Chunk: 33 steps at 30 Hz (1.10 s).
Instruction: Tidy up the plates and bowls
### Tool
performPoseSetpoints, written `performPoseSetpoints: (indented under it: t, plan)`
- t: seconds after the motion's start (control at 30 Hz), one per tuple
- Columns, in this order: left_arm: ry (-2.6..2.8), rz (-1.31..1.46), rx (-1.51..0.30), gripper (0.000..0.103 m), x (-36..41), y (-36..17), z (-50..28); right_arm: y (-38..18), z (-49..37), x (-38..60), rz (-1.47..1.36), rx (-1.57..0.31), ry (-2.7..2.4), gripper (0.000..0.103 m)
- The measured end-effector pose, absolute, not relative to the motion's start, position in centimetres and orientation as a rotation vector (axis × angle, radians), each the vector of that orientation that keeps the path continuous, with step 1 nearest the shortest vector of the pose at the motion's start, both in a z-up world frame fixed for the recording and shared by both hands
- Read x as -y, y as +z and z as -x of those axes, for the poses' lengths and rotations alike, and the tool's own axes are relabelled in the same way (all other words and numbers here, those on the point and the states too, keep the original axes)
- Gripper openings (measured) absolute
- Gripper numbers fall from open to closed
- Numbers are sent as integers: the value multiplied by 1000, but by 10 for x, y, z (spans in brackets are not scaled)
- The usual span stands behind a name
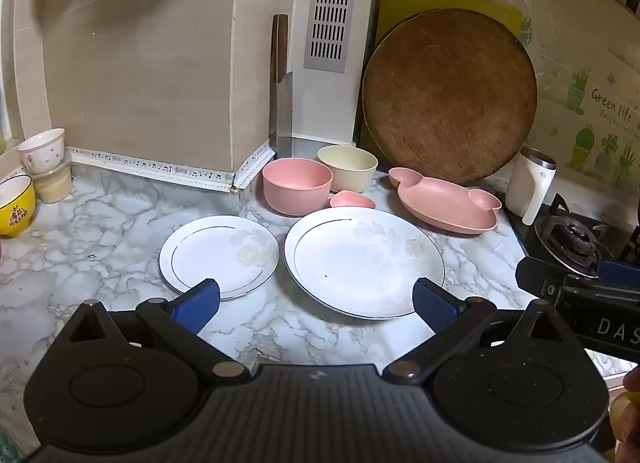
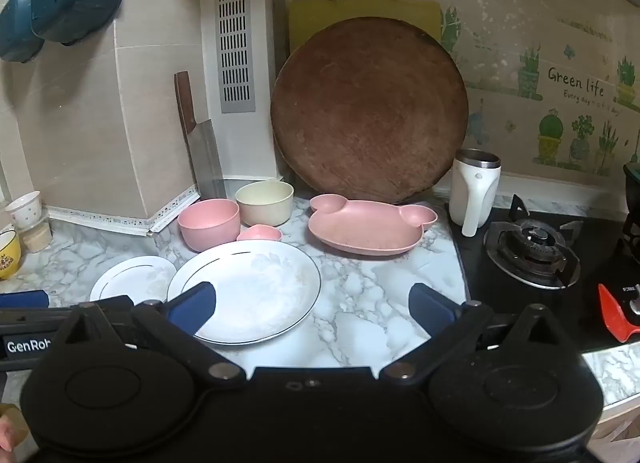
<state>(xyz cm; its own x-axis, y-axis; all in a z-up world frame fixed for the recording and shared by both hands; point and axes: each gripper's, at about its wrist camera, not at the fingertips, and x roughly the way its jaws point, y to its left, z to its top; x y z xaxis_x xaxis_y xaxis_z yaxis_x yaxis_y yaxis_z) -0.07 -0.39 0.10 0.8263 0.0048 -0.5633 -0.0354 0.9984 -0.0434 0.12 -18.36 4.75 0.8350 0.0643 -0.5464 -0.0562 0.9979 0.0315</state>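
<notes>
Left wrist view, marble-patterned countertop [image 1: 100,231], beige tiled wall [image 1: 140,75], gas stove [image 1: 576,239] at right, both claws wide, empty

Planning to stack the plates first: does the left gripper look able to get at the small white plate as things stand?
Probably yes. The left gripper is open and empty, the small white plate lies just ahead, nothing on it, apart from the large plate.

Ahead of the blue-padded left gripper [image 1: 316,305], the marble-veined grey-and-white counter [image 1: 100,231] bears two white plates: a small plate [image 1: 218,255] and a large plate [image 1: 364,261], each ringed with a thin dark line and a faint floral print. Beyond them sit a pink bowl [image 1: 297,189], a cream bowl [image 1: 347,167], a small pink dish [image 1: 352,199] and a pink animal-shaped tray [image 1: 444,201]. Farther back leans a brown round board [image 1: 448,95], and far left stands a yellow bowl [image 1: 14,205].
</notes>
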Motion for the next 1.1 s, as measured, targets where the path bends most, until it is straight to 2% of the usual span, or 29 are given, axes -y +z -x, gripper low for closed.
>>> performPoseSetpoints:
  t: [1.1]
  plan:
    - [-11, 144, -542, 103, -10, 4, 1, 53, 1, 178, 3, -557, 106, 103]
